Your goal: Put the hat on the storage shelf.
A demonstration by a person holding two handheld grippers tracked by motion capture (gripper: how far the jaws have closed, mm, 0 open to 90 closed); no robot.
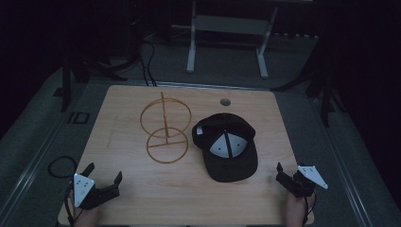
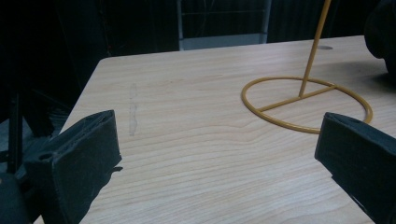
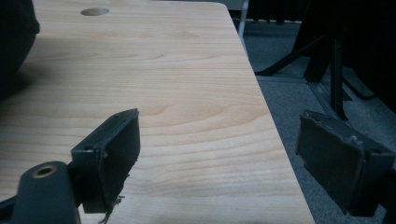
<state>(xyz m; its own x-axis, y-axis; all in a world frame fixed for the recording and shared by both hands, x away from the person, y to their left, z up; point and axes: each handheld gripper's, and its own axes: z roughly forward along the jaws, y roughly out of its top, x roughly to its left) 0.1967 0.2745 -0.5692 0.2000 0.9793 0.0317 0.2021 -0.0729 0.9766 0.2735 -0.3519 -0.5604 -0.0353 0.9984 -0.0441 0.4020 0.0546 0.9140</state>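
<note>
A black cap (image 1: 227, 149) lies upside down right of the table's middle, its white lining panels facing up. Beside it on the left stands a gold wire stand (image 1: 166, 123), an upright ring on a pole over a flat ring base (image 2: 306, 105). My left gripper (image 1: 104, 171) rests open at the near left corner, aimed toward the stand's base, with nothing between its jaws (image 2: 219, 126). At the near right edge my right gripper (image 1: 286, 172) is open and empty (image 3: 219, 135). The cap's dark edge (image 3: 14, 37) shows at the upper left of the right gripper view.
A round cable hole (image 1: 225, 101) sits near the table's far edge. Past the table stands a white frame (image 1: 227, 28). Dark tripod legs (image 1: 326, 90) stand on the floor at the right, and a cable loop (image 1: 61, 166) lies on the floor at the left.
</note>
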